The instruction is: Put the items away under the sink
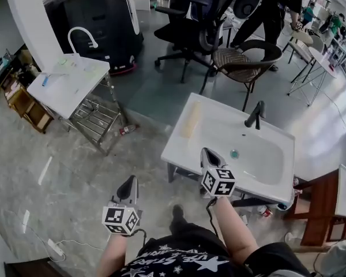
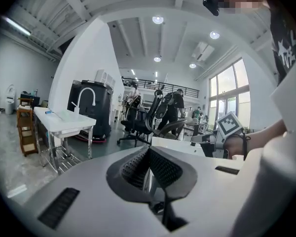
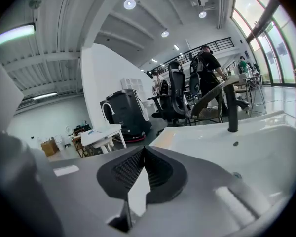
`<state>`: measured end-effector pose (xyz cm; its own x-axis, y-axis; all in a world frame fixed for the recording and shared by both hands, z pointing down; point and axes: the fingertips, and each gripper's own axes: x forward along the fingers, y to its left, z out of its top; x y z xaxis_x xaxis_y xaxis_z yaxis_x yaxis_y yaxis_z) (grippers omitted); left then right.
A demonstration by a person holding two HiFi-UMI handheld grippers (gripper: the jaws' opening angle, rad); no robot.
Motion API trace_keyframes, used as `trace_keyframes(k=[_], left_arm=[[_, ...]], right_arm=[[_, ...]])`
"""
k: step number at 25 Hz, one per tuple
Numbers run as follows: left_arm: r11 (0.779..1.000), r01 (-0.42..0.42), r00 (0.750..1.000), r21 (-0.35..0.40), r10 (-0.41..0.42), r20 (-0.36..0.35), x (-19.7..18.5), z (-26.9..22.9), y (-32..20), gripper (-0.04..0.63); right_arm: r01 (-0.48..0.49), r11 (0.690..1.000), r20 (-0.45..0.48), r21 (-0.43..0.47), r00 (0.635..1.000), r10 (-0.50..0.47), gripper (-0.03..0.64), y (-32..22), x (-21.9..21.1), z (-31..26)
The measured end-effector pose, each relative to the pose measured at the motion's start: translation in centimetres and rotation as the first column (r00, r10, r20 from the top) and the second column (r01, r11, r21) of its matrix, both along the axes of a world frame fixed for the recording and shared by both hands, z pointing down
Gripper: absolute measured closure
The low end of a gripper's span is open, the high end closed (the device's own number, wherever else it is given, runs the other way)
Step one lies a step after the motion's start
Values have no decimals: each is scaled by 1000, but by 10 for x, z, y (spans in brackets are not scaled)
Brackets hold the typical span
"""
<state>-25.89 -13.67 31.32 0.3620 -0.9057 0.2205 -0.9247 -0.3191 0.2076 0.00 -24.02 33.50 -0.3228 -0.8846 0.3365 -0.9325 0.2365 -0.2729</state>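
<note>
Both closed, empty | right hand-held gripper (image 1: 207, 152) over sink (image 1: 219, 117) rim | left hand-held gripper (image 1: 130, 180) beside sink

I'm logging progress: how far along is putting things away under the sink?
Done: hard to say; only a small item shows below the sink. In hand: nothing; left gripper and right gripper are both shut and empty. Remaining: a yellowish pad lies on the sink top, and perhaps a bottle on the floor.
</note>
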Motion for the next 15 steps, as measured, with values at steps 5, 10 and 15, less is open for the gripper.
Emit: trace_keyframes(k=[5, 10, 15], left_arm=[[997, -2, 1000, 72, 0, 30, 13, -32, -83, 586], [994, -83, 996, 65, 80, 42, 38, -35, -126, 586], [990, -140, 990, 25, 140, 22, 40, -16, -171, 586]], right_arm=[[20, 999, 10, -30, 1000, -19, 612, -70, -4, -1], [-34, 990, 34, -139, 999, 40, 611, -96, 2, 19], [1, 977, 65, -212, 998, 13, 509, -112, -17, 45]])
